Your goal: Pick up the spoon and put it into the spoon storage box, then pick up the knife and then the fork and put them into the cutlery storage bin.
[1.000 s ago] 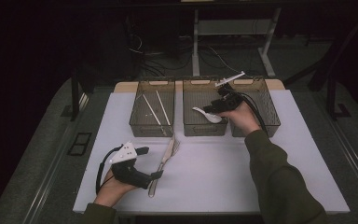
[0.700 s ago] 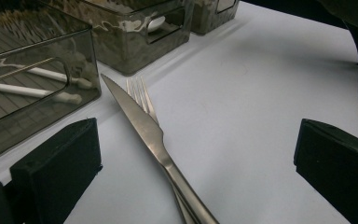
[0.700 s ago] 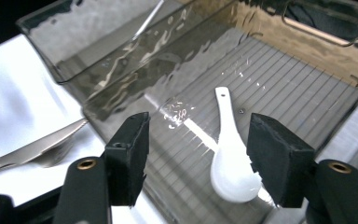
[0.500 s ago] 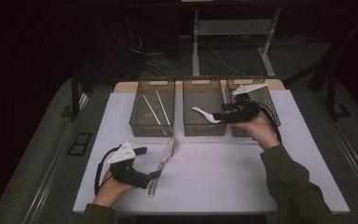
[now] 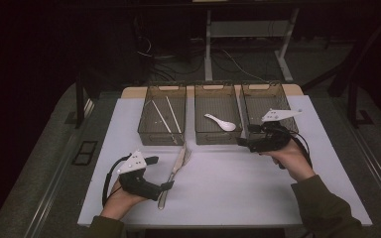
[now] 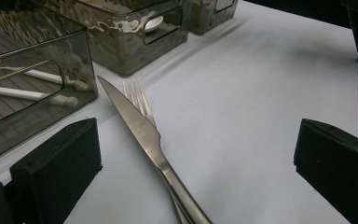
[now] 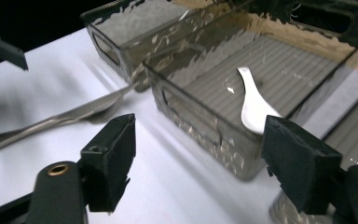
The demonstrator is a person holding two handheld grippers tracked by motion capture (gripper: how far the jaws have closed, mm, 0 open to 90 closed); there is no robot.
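A steel knife (image 5: 171,176) and fork (image 5: 186,153) lie side by side on the white table, tips towards the bins. My left gripper (image 5: 159,172) rests beside them, open. In the left gripper view (image 6: 196,163) its jaws stand wide on either side of the knife (image 6: 140,126) and the fork (image 6: 137,95) without touching them. A white spoon (image 5: 221,123) lies in the middle bin (image 5: 217,140). My right gripper (image 5: 244,136) hovers at that bin's front right corner. Its jaws have just been opening and are open, with nothing between them (image 7: 200,163); the spoon (image 7: 251,105) lies beyond.
Three smoky clear bins stand in a row at the back. The left bin (image 5: 161,141) holds white chopsticks (image 5: 166,116). I see nothing in the right bin (image 5: 263,89). Bare white table stretches in front of the bins and to the right.
The right gripper let go of the white spoon, which now lies in the middle bin, and drew back to the right and towards the person. The left gripper stayed still.
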